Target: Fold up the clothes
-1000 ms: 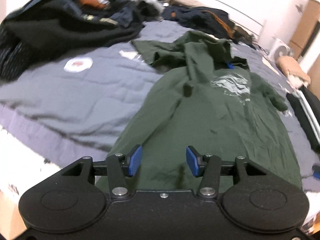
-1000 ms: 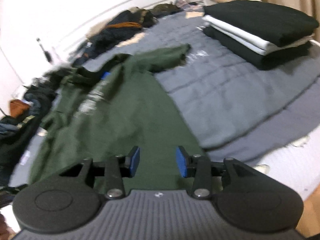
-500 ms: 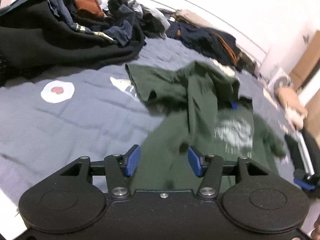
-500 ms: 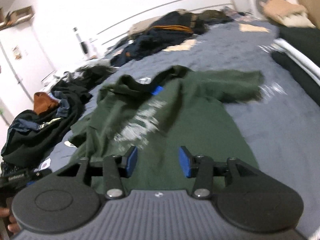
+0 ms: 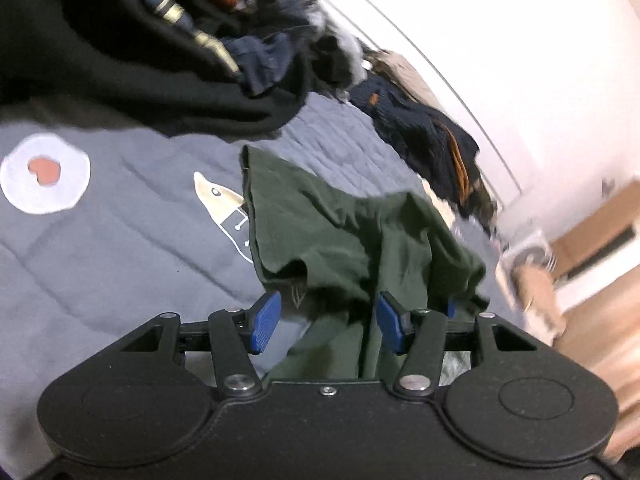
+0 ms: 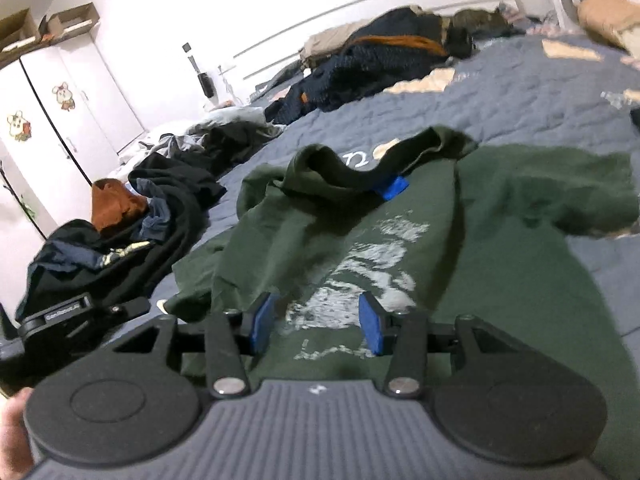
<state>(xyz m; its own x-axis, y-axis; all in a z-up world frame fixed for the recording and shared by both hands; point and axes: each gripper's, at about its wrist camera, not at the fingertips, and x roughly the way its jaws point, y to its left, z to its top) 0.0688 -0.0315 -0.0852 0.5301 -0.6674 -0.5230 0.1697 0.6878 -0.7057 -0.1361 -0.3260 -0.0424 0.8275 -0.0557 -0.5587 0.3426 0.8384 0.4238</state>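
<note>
Both grippers have advanced up the dark green T-shirt [image 6: 460,264] spread on the grey quilt [image 5: 120,240]. Left gripper [image 5: 326,322], unclenched, faces the rumpled left sleeve [image 5: 304,216] just ahead; right gripper [image 6: 316,322], also unclenched, hovers over the chest print, collar beyond.

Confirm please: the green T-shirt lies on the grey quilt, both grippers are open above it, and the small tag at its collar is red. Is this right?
Not quite. The tag at the collar of the green T-shirt is blue, not red, as the right wrist view shows. The rest holds: the shirt lies on the grey quilt, and the left gripper and right gripper are both open above it.
</note>
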